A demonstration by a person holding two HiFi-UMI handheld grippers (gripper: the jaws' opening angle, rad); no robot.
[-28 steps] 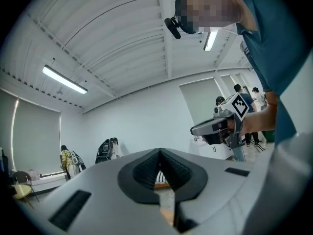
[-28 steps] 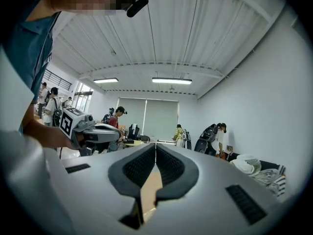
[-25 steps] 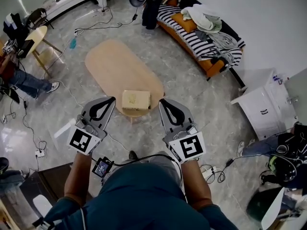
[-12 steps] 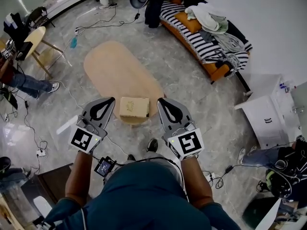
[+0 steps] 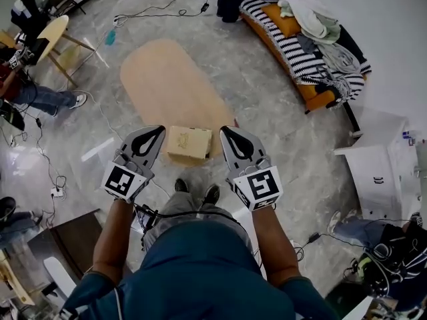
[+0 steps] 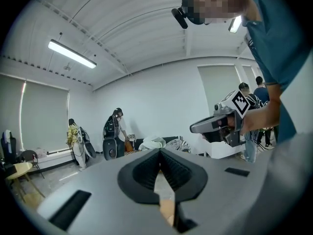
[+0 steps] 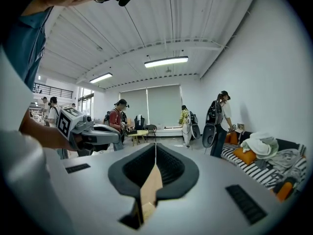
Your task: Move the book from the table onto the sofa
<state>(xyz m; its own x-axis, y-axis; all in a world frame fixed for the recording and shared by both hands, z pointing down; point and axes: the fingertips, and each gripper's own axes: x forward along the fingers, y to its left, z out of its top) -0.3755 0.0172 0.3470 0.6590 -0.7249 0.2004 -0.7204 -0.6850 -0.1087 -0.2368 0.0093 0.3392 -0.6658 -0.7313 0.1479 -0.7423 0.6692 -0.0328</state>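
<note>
**Book sits between two shut grippers**

The book (image 5: 189, 143) lies flat on the near end of the long wooden table (image 5: 160, 79), close to the person's feet. It is tan and square.

The person holds one gripper in each hand, one on each side of the book. From the head view, the left gripper (image 5: 159, 131) is just beside the book's left edge. The right gripper (image 5: 225, 131) is just beside its right edge. Both point forward, past the book's sides. I cannot tell if either one touches it.

In the left gripper view, the left gripper (image 6: 160, 152) has its jaws pressed together with nothing between them. In the right gripper view, the right gripper (image 7: 155, 146) has its jaws closed the same way, and nothing is caught in them. So the book is held by neither one.

The sofa (image 5: 313, 89) is well apart from the table, off to the right by the wall. A striped blanket (image 5: 297, 52) and some clothes (image 5: 313, 15) lie on it.
</note>
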